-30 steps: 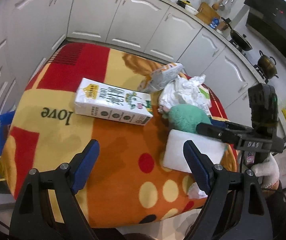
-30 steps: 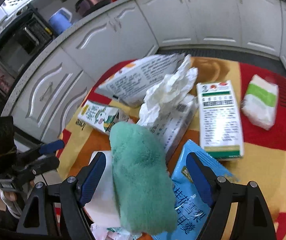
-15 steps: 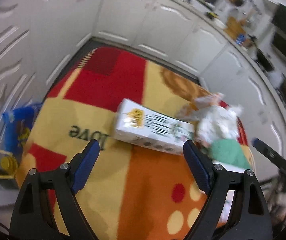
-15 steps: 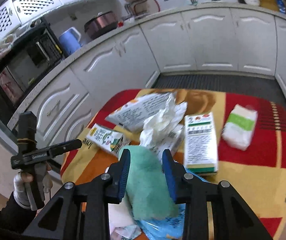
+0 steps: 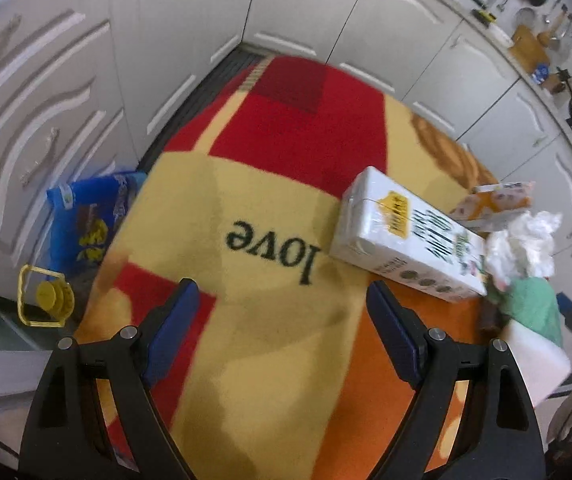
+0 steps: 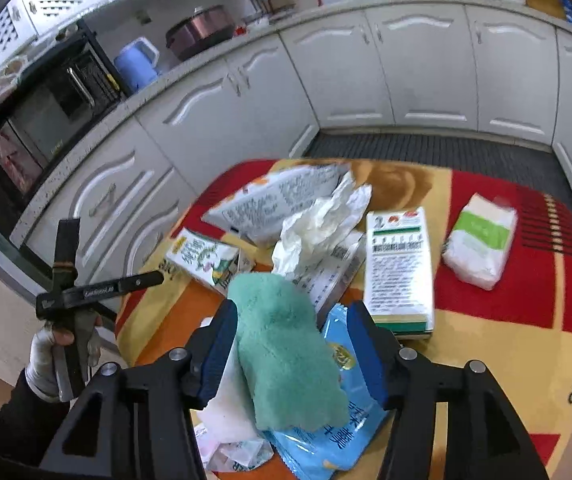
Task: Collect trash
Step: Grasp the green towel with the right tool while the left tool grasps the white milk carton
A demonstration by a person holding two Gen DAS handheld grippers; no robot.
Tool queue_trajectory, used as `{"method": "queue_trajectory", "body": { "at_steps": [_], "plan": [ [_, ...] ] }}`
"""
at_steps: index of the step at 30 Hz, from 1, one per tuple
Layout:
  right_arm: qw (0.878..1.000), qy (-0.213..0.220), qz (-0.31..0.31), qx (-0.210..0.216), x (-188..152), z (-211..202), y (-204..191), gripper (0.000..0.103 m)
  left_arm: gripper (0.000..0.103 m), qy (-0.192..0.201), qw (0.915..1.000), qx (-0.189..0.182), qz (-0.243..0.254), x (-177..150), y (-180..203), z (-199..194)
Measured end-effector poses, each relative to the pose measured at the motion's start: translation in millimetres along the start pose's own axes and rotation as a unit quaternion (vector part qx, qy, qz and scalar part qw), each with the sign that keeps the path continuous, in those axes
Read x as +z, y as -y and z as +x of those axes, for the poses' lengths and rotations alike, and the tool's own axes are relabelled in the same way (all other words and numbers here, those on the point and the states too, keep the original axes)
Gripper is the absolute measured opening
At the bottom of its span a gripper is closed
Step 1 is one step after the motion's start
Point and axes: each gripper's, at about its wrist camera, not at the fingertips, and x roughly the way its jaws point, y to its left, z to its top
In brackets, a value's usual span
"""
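Trash lies on a red, yellow and orange cloth-covered table (image 5: 270,184). My left gripper (image 5: 282,332) is open and empty above the cloth near the word "love". A white drink carton (image 5: 405,240) lies to its right, with crumpled tissue (image 5: 525,240) and a green cloth (image 5: 533,308) beyond. My right gripper (image 6: 291,350) is partly closed with its fingers on either side of the green cloth (image 6: 286,352); a gap shows at the right finger. Under it lie a blue packet (image 6: 337,432) and white wrappers (image 6: 226,408). A second carton (image 6: 399,272) lies ahead.
A white and green tissue pack (image 6: 479,240) lies at the right on the red part. A large printed bag (image 6: 278,200) lies behind the crumpled tissue (image 6: 321,220). On the floor left of the table are a blue bag (image 5: 86,224) and a yellow-capped jug (image 5: 46,300). White cabinets surround the table.
My left gripper has swung left, so the carton and trash pile now sit at its right. My right gripper has narrowed from wide open around the green cloth and pulled back and up.
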Motion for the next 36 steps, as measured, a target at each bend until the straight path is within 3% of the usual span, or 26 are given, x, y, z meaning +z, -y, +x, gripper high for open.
{"method": "queue_trajectory", "body": {
  "at_steps": [4, 6, 8, 12, 14, 21, 25, 27, 28, 29, 33, 34, 36],
  "plan": [
    [0.999, -0.019, 0.02, 0.017, -0.2, 19.7, 7.2, 0.055, 0.085, 0.012, 0.9997, 0.017, 0.015, 19.4, 9.8, 11.2],
    [0.999, -0.021, 0.028, 0.026, -2.2, 25.4, 9.3, 0.047, 0.085, 0.017, 0.9997, 0.012, 0.011, 33.4, 11.8, 17.1],
    [0.998, -0.014, 0.035, 0.044, -6.1, 25.0, 9.4, 0.035, 0.085, 0.022, 0.9996, -0.017, 0.004, 49.3, 11.8, 23.6],
    [0.998, 0.0, 0.031, 0.046, -13.3, 17.5, 3.9, 0.028, 0.085, 0.025, 0.9951, -0.092, -0.027, 75.2, 9.0, 26.0],
    [0.999, 0.009, 0.027, 0.041, -14.9, 10.7, 3.4, 0.026, 0.085, 0.029, 0.9927, -0.111, -0.035, 76.9, 8.9, 16.6],
    [0.998, 0.053, 0.036, 0.017, -7.1, -10.6, 11.0, 0.025, 0.085, 0.037, 0.9898, -0.137, 0.017, 50.6, 36.8, -16.9],
    [0.998, 0.035, 0.045, 0.017, -2.7, -5.3, 10.8, 0.026, 0.085, 0.021, 0.9918, -0.119, 0.042, 42.7, 60.1, -10.0],
    [0.999, 0.027, 0.034, 0.01, -1.5, -4.5, 8.3, 0.037, 0.085, 0.016, 0.9924, -0.107, 0.058, 37.1, 69.5, -4.7],
    [0.999, 0.021, 0.024, 0.003, -0.1, -2.7, 6.4, 0.054, 0.085, 0.015, 0.9926, -0.102, 0.064, 35.1, 73.7, -1.9],
    [1.0, 0.012, 0.016, -0.001, 0.5, -0.3, 5.3, 0.061, 0.085, 0.014, 0.9927, -0.098, 0.068, 33.7, 76.9, 0.8],
    [0.999, -0.018, -0.022, -0.028, -1.7, 13.0, 1.6, 0.059, 0.085, 0.002, 0.9947, -0.068, 0.077, 31.1, 88.5, 18.8],
    [0.999, -0.02, -0.024, -0.027, -2.3, 16.3, 2.0, 0.049, 0.085, 0.001, 0.9951, -0.061, 0.077, 31.3, 88.7, 22.4],
    [0.999, -0.02, -0.023, -0.013, -5.2, 19.6, 2.6, 0.041, 0.081, -0.003, 0.9959, -0.049, 0.076, 31.6, 89.2, 30.4]
  ]
}}
